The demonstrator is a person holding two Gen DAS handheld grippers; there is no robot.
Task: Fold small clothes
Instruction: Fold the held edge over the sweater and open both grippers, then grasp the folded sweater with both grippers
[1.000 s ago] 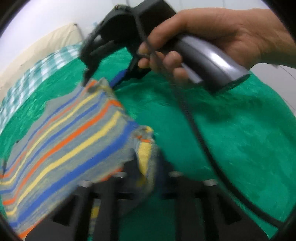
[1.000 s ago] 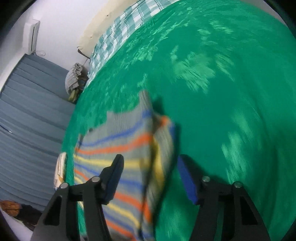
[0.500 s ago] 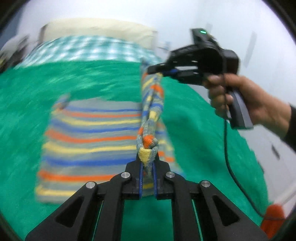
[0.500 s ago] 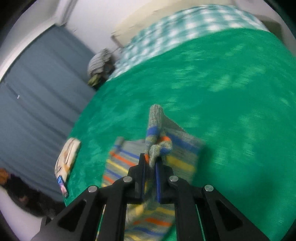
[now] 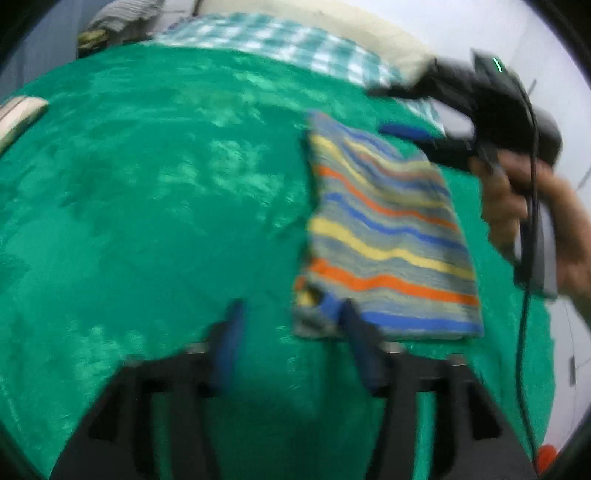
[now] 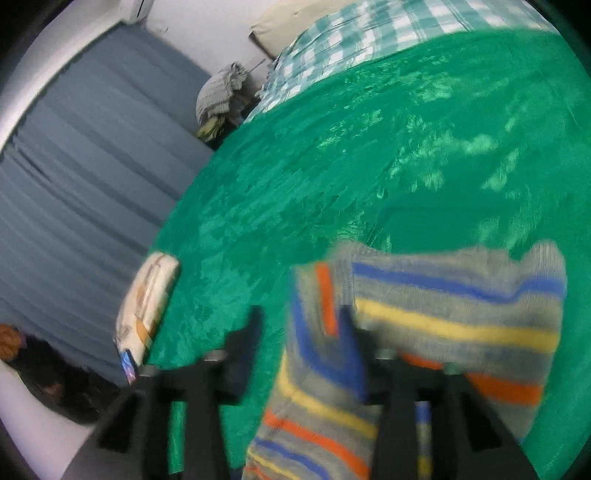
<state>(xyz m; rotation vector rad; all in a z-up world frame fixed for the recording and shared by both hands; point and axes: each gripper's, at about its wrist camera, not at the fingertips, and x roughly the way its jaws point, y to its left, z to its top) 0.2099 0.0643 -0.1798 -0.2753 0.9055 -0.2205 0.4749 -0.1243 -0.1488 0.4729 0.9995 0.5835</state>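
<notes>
A small striped garment point(image 5: 388, 236), grey with blue, yellow and orange stripes, lies folded over on the green blanket point(image 5: 147, 184). My left gripper point(image 5: 291, 332) is open, its right finger at the garment's near left corner. My right gripper point(image 6: 303, 343) is open too, with its right finger over the garment point(image 6: 443, 314) and the left finger over bare blanket. In the left wrist view the right gripper point(image 5: 406, 114) hangs at the garment's far right corner, held in a hand.
A checked sheet point(image 5: 280, 40) and a cream pillow point(image 5: 332, 22) lie at the bed's far end. A flat white packet point(image 6: 147, 314) rests near the blanket's left edge. Grey curtains point(image 6: 74, 166) and a bundle of clothes point(image 6: 218, 92) are beyond.
Both grippers were shut on the garment's edge and holding it up. They have carried it over, laid it down folded, and opened.
</notes>
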